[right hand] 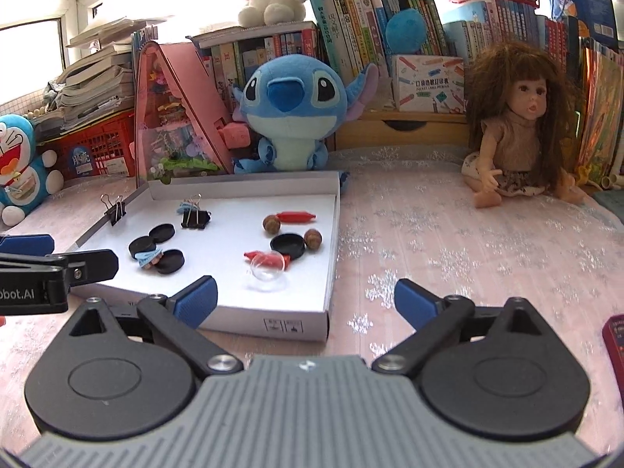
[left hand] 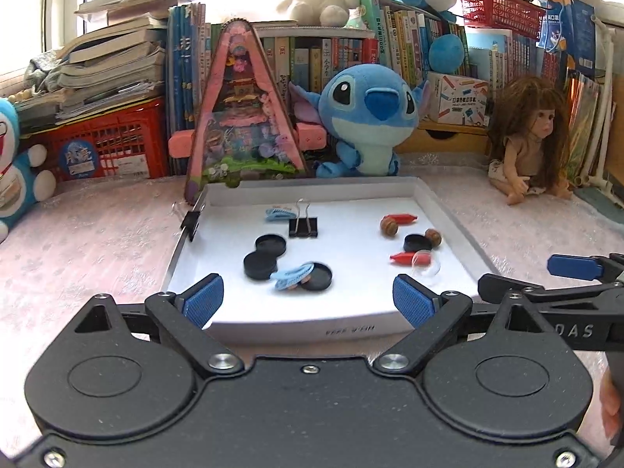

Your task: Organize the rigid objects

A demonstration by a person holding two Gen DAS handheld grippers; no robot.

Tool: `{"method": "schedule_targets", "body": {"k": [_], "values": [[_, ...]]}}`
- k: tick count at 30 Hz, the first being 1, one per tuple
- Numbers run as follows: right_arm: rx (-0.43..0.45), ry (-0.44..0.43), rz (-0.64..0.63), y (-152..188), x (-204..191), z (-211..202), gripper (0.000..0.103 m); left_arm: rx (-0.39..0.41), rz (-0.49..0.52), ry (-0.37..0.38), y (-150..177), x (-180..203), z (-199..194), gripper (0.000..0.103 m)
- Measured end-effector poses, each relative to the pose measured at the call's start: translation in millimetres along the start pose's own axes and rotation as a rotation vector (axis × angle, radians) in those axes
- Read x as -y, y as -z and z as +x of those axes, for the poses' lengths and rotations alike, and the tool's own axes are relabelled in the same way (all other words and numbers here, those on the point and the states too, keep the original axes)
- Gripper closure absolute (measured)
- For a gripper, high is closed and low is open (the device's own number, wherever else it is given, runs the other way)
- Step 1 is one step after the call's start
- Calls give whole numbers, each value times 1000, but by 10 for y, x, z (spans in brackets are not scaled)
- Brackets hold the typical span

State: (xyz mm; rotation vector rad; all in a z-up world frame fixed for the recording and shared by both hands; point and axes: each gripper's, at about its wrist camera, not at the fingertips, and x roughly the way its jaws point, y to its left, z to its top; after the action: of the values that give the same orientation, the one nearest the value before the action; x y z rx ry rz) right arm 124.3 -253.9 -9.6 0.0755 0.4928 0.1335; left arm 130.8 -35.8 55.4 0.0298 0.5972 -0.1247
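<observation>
The black left gripper [left hand: 308,298] and right gripper [right hand: 306,298], ribbed blue pads apart and empty, tilt down before a shallow white cardboard tray [left hand: 448,210] on the bench, holding flat black round discs [left hand: 269,242].

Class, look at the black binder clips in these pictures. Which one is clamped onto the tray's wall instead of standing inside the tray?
The binder clip on the tray's left wall: it grips the white tray's edge, while the other binder clip stands on the tray floor beside a blue hair clip.

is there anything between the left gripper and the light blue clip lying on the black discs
Nothing visible blocks it. The left gripper is open and empty at the white tray's low near wall; only bare tray floor lies between it and the light blue clip.
</observation>
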Motion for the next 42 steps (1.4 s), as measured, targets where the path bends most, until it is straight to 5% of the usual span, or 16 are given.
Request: {"method": "schedule_targets", "body": {"k": [17, 42], "values": [[-82, 30, -43, 423, -118, 160, 0, -129, -20, -95, 530, -93, 319, 9], [-115, 49, -64, 448, -154, 224, 0, -107, -59, -100, 604, -147, 380, 0]]}}
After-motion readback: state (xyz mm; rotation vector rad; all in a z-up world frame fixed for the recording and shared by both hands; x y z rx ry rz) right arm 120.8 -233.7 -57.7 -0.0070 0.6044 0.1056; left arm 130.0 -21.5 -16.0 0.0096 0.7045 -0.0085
